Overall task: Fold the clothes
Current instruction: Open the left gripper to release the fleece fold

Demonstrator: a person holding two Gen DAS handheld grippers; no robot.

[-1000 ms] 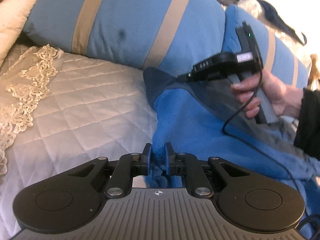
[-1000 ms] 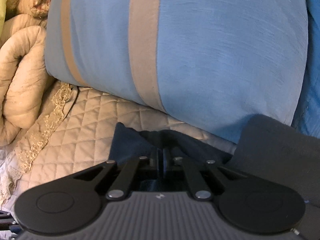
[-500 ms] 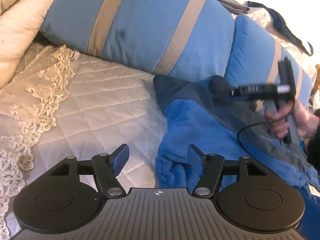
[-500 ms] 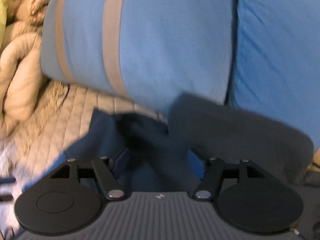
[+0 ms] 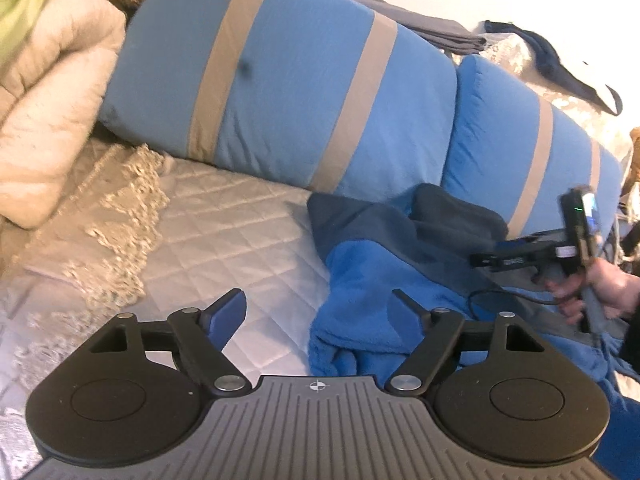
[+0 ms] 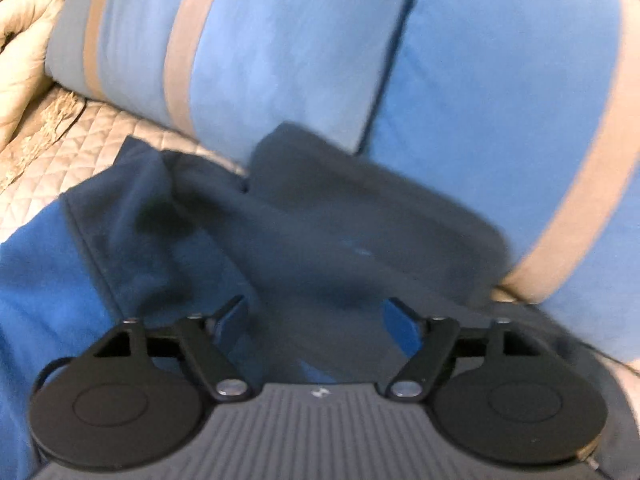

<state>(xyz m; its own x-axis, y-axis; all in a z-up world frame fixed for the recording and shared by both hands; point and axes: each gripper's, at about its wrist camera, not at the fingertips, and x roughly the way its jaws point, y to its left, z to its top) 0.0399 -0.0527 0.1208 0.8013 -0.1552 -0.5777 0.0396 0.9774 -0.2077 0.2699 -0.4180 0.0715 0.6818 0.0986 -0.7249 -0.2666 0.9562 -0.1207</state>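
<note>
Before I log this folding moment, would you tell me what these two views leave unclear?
- Blue garment: lower part hidden behind the left gripper body, left wrist view.
- Right gripper: right wrist view motion-blurred, so garment seams are unreadable.
- Person's hand: arm cut off by the right edge.

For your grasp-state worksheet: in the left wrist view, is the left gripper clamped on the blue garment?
No, the left gripper stands open, its fingers apart and off the blue garment.

blue fleece garment [image 5: 360,288], tan-striped blue pillow [image 5: 280,92]
</note>
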